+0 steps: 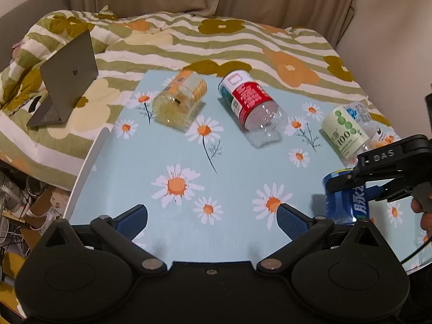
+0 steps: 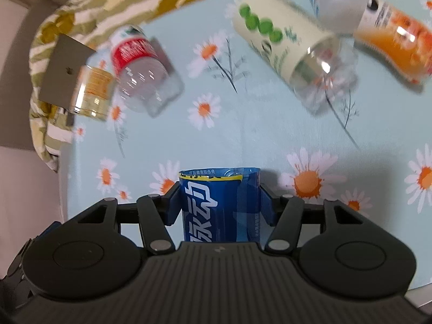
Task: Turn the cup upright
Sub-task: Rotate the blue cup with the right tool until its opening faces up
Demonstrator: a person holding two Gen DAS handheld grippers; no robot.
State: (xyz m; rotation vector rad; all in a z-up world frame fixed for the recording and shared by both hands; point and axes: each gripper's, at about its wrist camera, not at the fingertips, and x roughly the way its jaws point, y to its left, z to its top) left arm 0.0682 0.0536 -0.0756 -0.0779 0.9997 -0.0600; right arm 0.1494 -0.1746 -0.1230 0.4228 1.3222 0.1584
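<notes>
Right wrist view has your right claw (image 2: pixel 220 205) clamped on the blue cup (image 2: pixel 220 208), pads squeezing the label from both sides down at the bottom middle of the frame. From the left wrist view that same cup sits at the right edge of the frame, looking about upright with its base near or on the tabletop (image 1: pixel 229 162) — can't tell if it's actually touching yet.

Stuff I'd watch out for:
- That cup looks like thin cut plastic. Squeeze harder and the wall probably buckles, then it springs sideways when you let go.
- If the base isn't flat when you release, it'll likely tip right back over. The cloth print hides any wrinkles, so check it's seated.
- Right wrist view is smeared, so you seem to be moving fast. Slow down before opening.
- The green-label cup (image 2: pixel 286 43) and the orange one (image 2: pixel 397 46) lie on their sides near the upper right, the red-label cup (image 2: pixel 140 62) upper left. A wide swing out could knock one rolling.

Your left claw (image 1: pixel 212 216) hangs wide and empty over the tabletop, lower middle of its frame, just beside the blue cup. Keep it from bumping in.
</notes>
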